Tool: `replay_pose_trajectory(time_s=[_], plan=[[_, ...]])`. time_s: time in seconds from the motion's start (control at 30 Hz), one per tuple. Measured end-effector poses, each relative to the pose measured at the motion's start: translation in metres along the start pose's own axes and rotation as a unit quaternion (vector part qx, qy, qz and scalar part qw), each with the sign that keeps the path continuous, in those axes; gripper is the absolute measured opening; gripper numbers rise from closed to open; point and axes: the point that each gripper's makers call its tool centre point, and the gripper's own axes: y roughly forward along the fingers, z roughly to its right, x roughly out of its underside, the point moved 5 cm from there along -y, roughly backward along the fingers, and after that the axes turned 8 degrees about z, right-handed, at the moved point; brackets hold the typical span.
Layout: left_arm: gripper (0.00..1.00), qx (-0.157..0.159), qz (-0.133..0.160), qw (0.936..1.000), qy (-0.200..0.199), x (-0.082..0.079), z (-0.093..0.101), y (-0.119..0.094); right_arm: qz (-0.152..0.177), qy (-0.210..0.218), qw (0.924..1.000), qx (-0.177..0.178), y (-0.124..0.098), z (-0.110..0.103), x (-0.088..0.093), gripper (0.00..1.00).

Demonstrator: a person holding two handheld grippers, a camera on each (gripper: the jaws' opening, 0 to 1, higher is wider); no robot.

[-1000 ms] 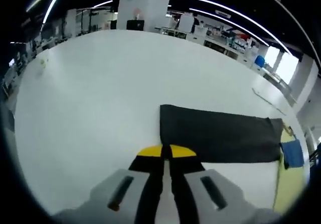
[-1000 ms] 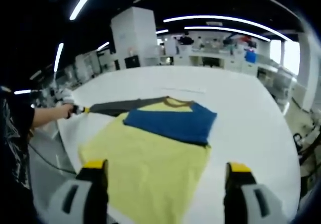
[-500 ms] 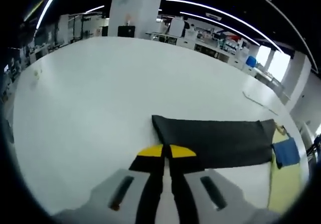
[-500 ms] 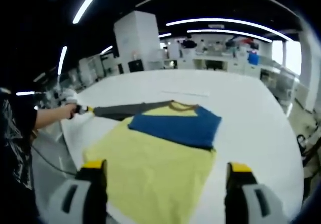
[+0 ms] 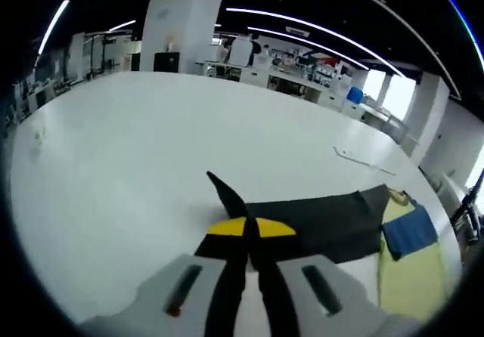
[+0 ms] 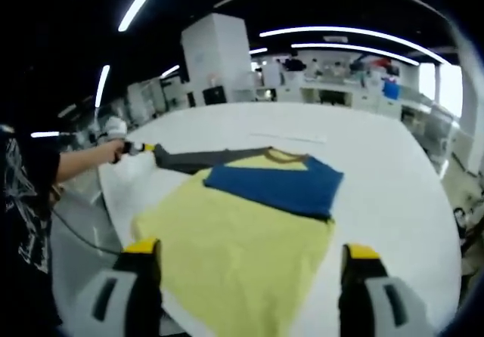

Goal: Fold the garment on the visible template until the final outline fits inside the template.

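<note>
Left gripper point(image 5: 247, 230) fingers pinch the dark sleeve point(image 5: 318, 216) off the white table point(image 5: 136, 148); right gripper point(image 6: 246, 258) fingers wide over the yellow shirt point(image 6: 234, 235).

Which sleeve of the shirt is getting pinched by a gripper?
The dark grey sleeve. The left gripper is shut on its end, lifting it off the white table. The blue sleeve lies folded across the yellow body, untouched.

The garment point(image 6: 242, 235) is a yellow shirt lying flat on the white table point(image 6: 378, 163), hem toward the near edge. Its blue sleeve point(image 6: 276, 187) is folded across the chest. Its dark sleeve point(image 5: 318, 217) stretches out sideways, its tip lifted off the table.
</note>
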Motion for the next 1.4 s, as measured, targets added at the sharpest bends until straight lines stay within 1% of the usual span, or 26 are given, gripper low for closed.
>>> replay_pose_trajectory(time_s=[0.1,0.23,0.3,0.33,0.57,0.63,0.67,0.7,0.73,0.8,0.83,0.9,1.0,1.1,1.17,1.23,1.27,1.4], plan=[[0.0,0.009,0.007,0.9999,-0.008,-0.005,0.01,0.001,0.0,-0.007,1.0,-0.006,0.0,-0.003,0.0,0.99],[0.0,0.03,0.02,0.9992,-0.016,-0.014,0.029,0.002,-0.001,-0.018,0.9997,-0.014,0.0,-0.004,0.001,0.99],[0.0,0.041,0.025,0.9986,-0.021,-0.02,0.034,0.008,-0.002,-0.022,0.9996,-0.018,0.0,-0.006,0.002,0.99],[0.0,0.051,0.025,0.9981,-0.024,-0.021,0.043,0.006,-0.002,-0.022,0.9996,-0.019,0.0,-0.007,0.002,0.99],[0.0,0.083,0.034,0.9957,-0.022,-0.029,0.082,0.001,-0.003,-0.022,0.9995,-0.023,0.0,-0.009,0.005,0.99],[0.0,0.089,0.036,0.9952,-0.021,-0.031,0.09,0.0,-0.004,-0.022,0.9995,-0.024,0.0,-0.009,0.006,0.99],[0.0,0.095,0.036,0.9947,-0.017,-0.032,0.099,-0.002,-0.004,-0.022,0.9995,-0.025,0.0,-0.009,0.007,0.99],[0.0,0.098,0.036,0.9944,-0.013,-0.033,0.104,-0.003,-0.004,-0.021,0.9995,-0.025,0.0,-0.01,0.007,0.99],[0.0,0.104,0.036,0.9938,-0.009,-0.034,0.107,-0.003,-0.004,-0.021,0.9994,-0.026,0.0,-0.01,0.008,0.99],[0.0,0.115,0.033,0.9928,-0.003,-0.038,0.104,0.002,-0.004,-0.02,0.9995,-0.026,0.0,-0.01,0.009,0.99],[0.0,0.119,0.032,0.9924,0.003,-0.039,0.107,0.003,-0.004,-0.019,0.9995,-0.027,0.0,-0.011,0.009,0.99],[0.0,0.13,0.033,0.991,0.011,-0.045,0.118,0.003,-0.003,-0.019,0.9994,-0.027,0.0,-0.011,0.01,0.99],[0.0,0.145,0.035,0.9887,0.012,-0.049,0.135,0.003,-0.003,-0.018,0.9994,-0.028,0.0,-0.012,0.011,0.99],[0.0,0.168,0.035,0.985,0.019,-0.053,0.154,0.004,-0.003,-0.017,0.9994,-0.03,0.001,-0.013,0.012,0.99],[0.0,0.18,0.032,0.9828,0.022,-0.053,0.166,0.006,-0.004,-0.017,0.9993,-0.033,0.001,-0.016,0.013,0.99],[0.0,0.189,0.029,0.9812,0.027,-0.052,0.174,0.009,-0.005,-0.017,0.9993,-0.033,0.001,-0.018,0.014,0.99],[0.0,0.197,0.026,0.9795,0.032,-0.05,0.186,0.008,-0.005,-0.017,0.9993,-0.034,0.001,-0.019,0.015,0.99],[0.0,0.221,0.016,0.9743,0.042,-0.045,0.21,0.013,-0.005,-0.017,0.9991,-0.039,0.001,-0.023,0.015,0.99]])
